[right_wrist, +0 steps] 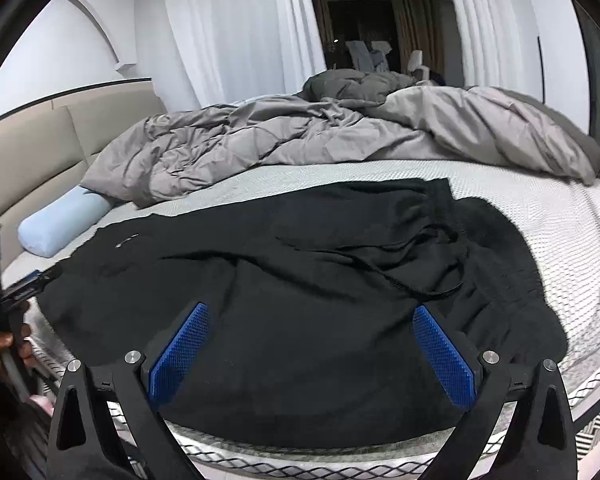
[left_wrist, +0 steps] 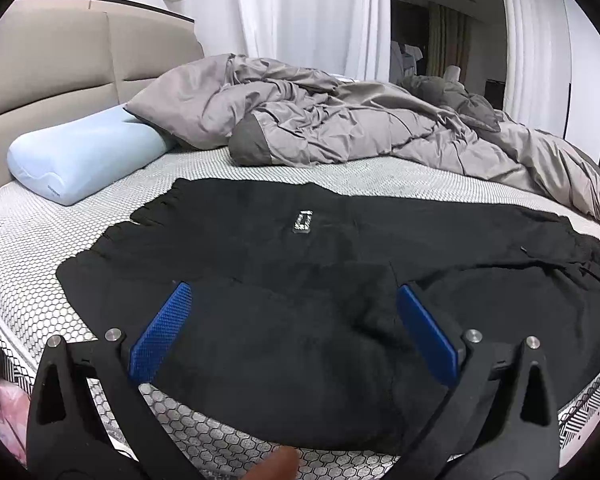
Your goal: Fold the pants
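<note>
Black pants (left_wrist: 300,300) lie spread across the near part of the bed, with a small white label (left_wrist: 303,221) on the far half. My left gripper (left_wrist: 294,292) is open, its blue pads (left_wrist: 162,332) held just above the near edge of the pants. In the right wrist view the same pants (right_wrist: 320,280) fill the middle, with the waistband and drawstring bunched at the right (right_wrist: 440,248). My right gripper (right_wrist: 310,312) is open and empty above the pants' near edge. The left gripper (right_wrist: 24,284) shows at the far left there.
A crumpled grey duvet (left_wrist: 340,120) lies along the far side of the bed. A light blue pillow (left_wrist: 84,160) rests by the beige headboard (left_wrist: 60,60). The patterned mattress (left_wrist: 32,240) surrounds the pants. White curtains (right_wrist: 240,32) hang behind.
</note>
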`<action>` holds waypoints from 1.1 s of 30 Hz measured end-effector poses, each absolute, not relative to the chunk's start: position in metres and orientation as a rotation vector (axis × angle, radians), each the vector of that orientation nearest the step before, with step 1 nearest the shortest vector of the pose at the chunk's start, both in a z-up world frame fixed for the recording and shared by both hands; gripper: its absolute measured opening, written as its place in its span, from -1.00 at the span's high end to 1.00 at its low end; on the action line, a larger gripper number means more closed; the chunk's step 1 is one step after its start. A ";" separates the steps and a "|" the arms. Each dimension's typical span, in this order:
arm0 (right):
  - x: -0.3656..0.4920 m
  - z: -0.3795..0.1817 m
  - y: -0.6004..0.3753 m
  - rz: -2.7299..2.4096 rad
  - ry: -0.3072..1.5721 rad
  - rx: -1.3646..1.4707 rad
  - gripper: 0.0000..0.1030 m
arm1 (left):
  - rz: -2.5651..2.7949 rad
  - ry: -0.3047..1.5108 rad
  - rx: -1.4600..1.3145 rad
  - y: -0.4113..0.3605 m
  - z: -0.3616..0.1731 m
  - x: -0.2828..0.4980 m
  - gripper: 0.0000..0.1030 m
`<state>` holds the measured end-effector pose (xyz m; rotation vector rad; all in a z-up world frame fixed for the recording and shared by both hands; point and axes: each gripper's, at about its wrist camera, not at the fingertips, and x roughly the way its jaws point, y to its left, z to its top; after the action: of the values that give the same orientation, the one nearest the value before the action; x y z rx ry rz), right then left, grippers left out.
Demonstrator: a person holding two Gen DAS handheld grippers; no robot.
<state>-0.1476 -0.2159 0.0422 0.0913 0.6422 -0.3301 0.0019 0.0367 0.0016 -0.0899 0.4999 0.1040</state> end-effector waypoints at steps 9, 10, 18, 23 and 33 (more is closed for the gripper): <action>-0.141 0.039 -0.215 -0.397 0.652 0.037 -1.00 | 0.094 0.502 -0.116 0.047 0.003 0.001 -0.98; -0.140 0.038 -0.212 -0.397 0.654 0.022 -1.00 | 0.093 0.498 -0.118 0.048 0.004 0.000 -0.98; -0.134 0.033 -0.207 -0.340 0.673 0.030 -1.00 | 0.088 0.557 -0.066 0.045 -0.005 0.004 -0.98; -0.132 0.031 -0.207 -0.355 0.723 0.009 -1.00 | 0.190 0.614 -0.052 0.065 -0.014 0.014 -0.98; -0.151 0.035 -0.231 -0.411 0.719 0.115 -1.00 | 0.300 0.780 -0.258 0.189 -0.038 0.016 -0.85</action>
<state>-0.1514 -0.2314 0.0349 0.1151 0.7192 -0.4106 0.0159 0.1885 -0.0384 -0.2581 0.7799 0.3003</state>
